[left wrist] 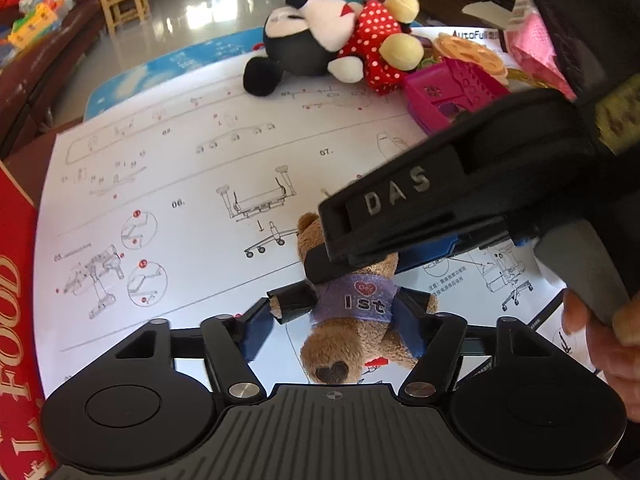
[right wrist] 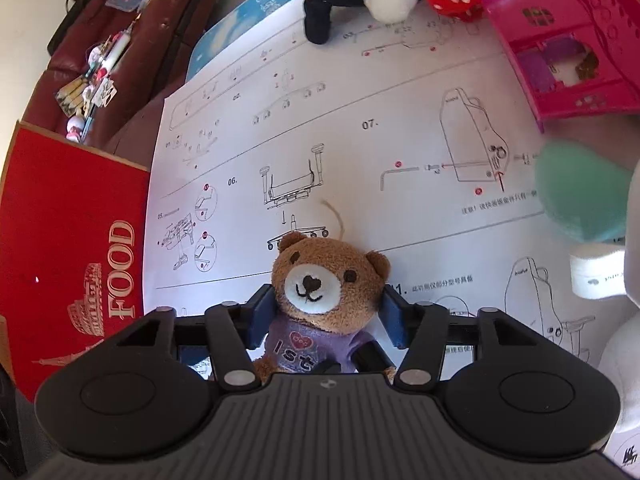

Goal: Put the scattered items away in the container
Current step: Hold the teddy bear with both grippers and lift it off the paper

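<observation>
- Cardboard of a red box (right wrist: 76, 240) marked "FOOD" fills the left edge of both views; it lies just beside the white instruction sheet (right wrist: 340, 128).
- The sheet covers the table, printed with chair-assembly drawings.
- A small brown teddy bear (right wrist: 324, 300) in a purple shirt reading "1st" sits in the middle of the sheet, well apart from the red box.
- In the right wrist view the right gripper (right wrist: 324, 320) has its blue pads on either side of the bear, close against its head and shoulders; whether they press it I cannot tell.
- In the left wrist view the left gripper (left wrist: 340, 320) flanks the same bear (left wrist: 352, 320) from the opposite end, fingers close on both sides of the body; its grip too I cannot tell.
- The right gripper's black body, lettered "DAS", crosses over the bear's head there.
- Farther back lie a Minnie Mouse plush (left wrist: 320, 40) and, to its right, a pink plastic toy house (right wrist: 568, 48).
- A teal rounded object (right wrist: 580, 192) sits at the right edge.
</observation>
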### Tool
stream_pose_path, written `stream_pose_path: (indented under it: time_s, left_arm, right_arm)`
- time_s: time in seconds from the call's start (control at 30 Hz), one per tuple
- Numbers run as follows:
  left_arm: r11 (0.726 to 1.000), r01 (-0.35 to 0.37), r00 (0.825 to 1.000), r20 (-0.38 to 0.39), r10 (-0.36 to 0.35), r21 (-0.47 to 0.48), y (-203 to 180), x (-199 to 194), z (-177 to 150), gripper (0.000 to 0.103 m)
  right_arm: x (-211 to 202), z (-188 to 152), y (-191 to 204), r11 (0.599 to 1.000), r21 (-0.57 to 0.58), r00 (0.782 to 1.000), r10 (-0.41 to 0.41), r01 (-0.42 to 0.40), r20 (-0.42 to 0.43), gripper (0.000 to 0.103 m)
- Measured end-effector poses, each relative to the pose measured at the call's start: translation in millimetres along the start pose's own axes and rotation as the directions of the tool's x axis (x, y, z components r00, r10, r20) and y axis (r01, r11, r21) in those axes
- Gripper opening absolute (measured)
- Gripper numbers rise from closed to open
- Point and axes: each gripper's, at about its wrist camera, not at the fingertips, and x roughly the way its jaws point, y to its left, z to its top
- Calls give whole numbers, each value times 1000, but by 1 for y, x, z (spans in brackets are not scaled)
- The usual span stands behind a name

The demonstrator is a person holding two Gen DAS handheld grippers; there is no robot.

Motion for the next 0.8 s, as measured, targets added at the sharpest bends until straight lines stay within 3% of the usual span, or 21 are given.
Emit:
stream_pose_path:
  time_s: [0.1,0.17,0.47,0.8]
  left_arm:
    - [1000,13,999,-38,-14,-26,2,8,2,79]
    - [999,23,999,-48,-24,-35,1,10,1,67]
    - [999,-33,999,-38,32,-20,-10,0,-3,52]
    - [995,-102,995,-3,102,-12,-21,-26,-1,50]
  right_arm:
    - [0,-1,-2,1000,-1,1000,11,-11,-6,60]
    - [-1,-1,-3,1000,5,1000,17,-17,-7,60]
    - [-5,-3,-5,1000,18,1000,25,-25,-5,60]
    - [-29,-11,9,998,-24,998,58,-58,33,59]
